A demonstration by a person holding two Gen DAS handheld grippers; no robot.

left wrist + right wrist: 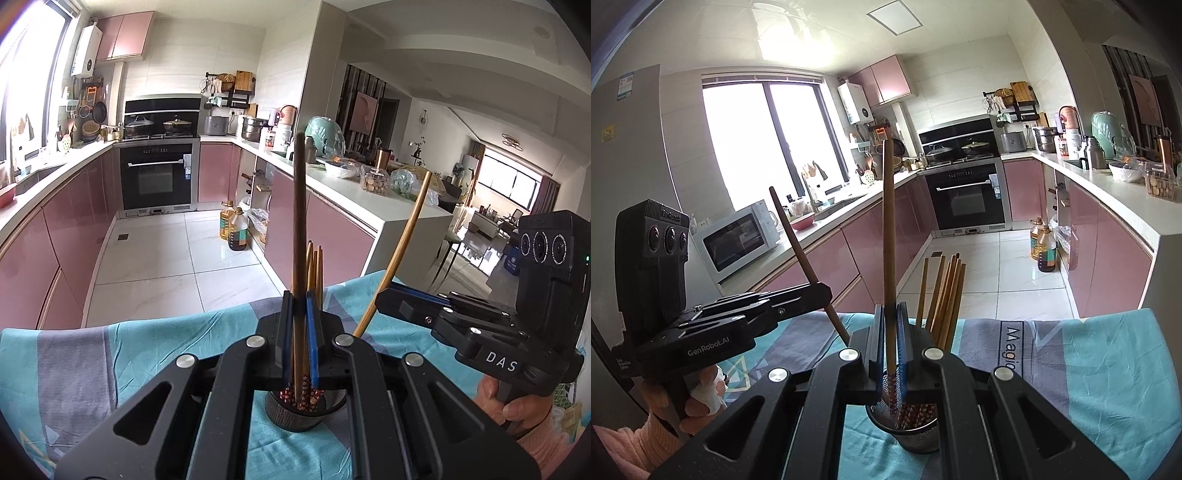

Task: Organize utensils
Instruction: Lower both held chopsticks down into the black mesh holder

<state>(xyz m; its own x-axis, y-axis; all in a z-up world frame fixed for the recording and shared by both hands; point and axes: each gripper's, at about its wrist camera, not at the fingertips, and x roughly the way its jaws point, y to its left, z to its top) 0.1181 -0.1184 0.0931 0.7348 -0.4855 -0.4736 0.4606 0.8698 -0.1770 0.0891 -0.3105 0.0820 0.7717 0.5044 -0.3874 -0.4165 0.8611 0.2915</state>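
Observation:
A black mesh holder (295, 415) stands on a teal and grey cloth (110, 362) with several chopsticks (314, 267) upright in it. My left gripper (300, 306) is shut on a dark brown chopstick (299, 206) held upright over the holder. The right gripper's body (480, 328) shows at the right there, shut on a light chopstick (400, 247) that leans right. In the right wrist view my right gripper (891, 317) is shut on that chopstick (888, 221) above the holder (908, 424). The left gripper (822, 291) holds its dark chopstick (798, 251) at the left.
Behind the cloth are a tiled floor (166, 266), pink cabinets, an oven (157, 177) and a cluttered counter (369, 192) at the right. Oil bottles (232, 229) stand on the floor. A microwave (738, 240) sits on the left counter.

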